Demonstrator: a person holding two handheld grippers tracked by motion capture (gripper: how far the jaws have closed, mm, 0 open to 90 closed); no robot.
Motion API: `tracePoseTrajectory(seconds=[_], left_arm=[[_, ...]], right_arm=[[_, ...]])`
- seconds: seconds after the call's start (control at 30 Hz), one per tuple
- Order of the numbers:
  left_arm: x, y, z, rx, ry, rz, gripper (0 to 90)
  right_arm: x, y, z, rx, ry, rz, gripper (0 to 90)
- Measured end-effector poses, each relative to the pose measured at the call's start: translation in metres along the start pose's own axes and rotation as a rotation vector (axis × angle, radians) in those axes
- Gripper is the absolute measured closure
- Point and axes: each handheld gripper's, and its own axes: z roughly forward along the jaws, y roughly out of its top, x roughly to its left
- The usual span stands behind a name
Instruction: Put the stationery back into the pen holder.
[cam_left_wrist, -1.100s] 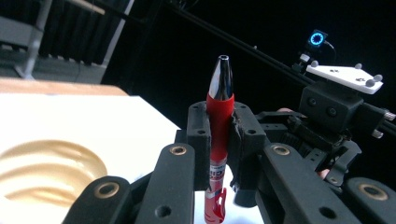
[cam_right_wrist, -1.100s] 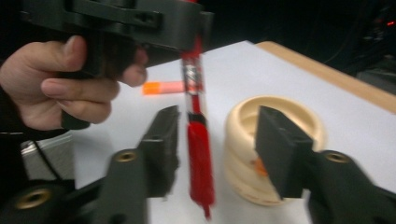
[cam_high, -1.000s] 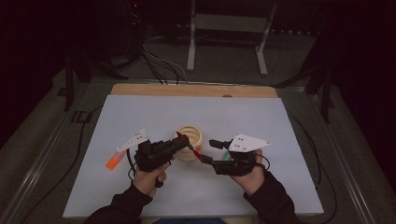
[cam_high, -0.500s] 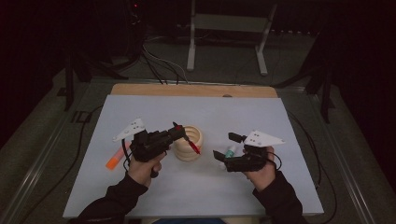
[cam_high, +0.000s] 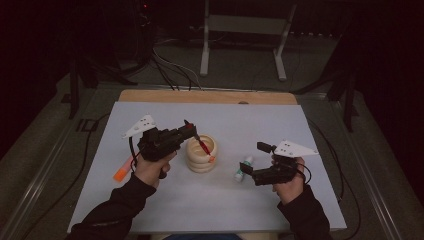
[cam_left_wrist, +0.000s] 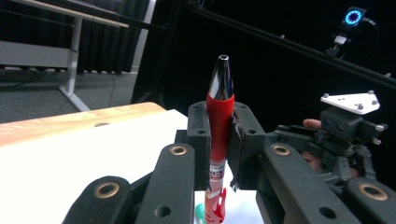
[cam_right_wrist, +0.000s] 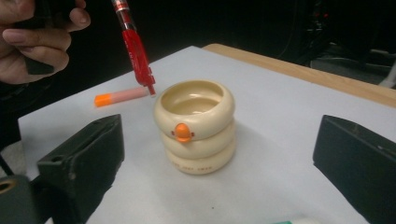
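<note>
We hold the red pen (cam_high: 202, 145) clamped in our left hand-held gripper (cam_high: 191, 129), slanted above the cream ring-shaped cup (cam_high: 202, 154) on the tabletop (cam_high: 300, 150); we should centre its lower end over the mouth before releasing. Our right hand-held gripper (cam_high: 249, 176), jaws just opened wide, holds nothing.

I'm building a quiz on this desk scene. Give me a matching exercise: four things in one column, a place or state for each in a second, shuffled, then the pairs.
Things:
1. red pen
2. cream holder
3. orange-capped marker
4. right gripper

States:
A. lies flat on the white mat, on the left
B. jaws open, nothing between them
C. clamped in the left gripper
D. stands upright in the middle of the mat

Pairs: 1-C, 2-D, 3-A, 4-B
</note>
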Motion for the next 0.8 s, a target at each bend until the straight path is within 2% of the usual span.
tracePoseTrajectory(seconds=[0.33, 0.6, 0.8], left_arm=[[0.010, 0.008, 0.008, 0.021, 0.029, 0.034, 81.1], [0.016, 0.015, 0.014, 0.065, 0.059, 0.071, 81.1], [0.020, 0.012, 0.021, 0.087, 0.075, 0.084, 81.1]], right_arm=[[-0.007, -0.008, -0.003, -0.007, -0.036, -0.005, 1.2], [-0.009, -0.009, -0.003, -0.015, -0.037, 0.004, 1.2], [-0.009, -0.009, -0.003, -0.018, -0.034, 0.002, 1.3]])
